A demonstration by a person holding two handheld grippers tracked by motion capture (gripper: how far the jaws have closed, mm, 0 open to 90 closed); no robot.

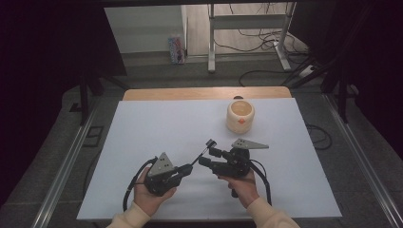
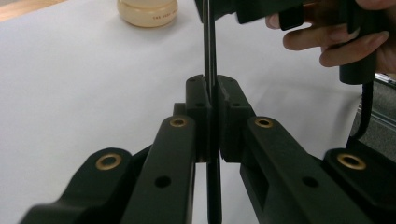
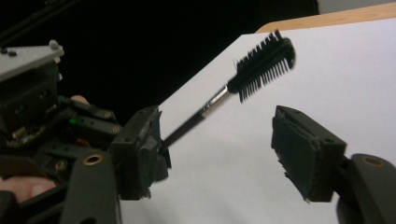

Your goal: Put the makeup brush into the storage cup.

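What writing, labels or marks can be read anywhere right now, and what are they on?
Cream jar: one line of small dark print on its side, too blurred to read.
Cream jar, high view: an orange mark on the front, no letters legible.
Colourful carton on the floor past the table: printed, too small to read.
Brush, left gripper, right gripper: no writing visible.

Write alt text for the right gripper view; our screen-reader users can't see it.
A small black bristle brush on a thin handle is clamped in the left gripper and angles up over the white table. The right gripper stands open, its jaws on either side of the handle, not touching it.
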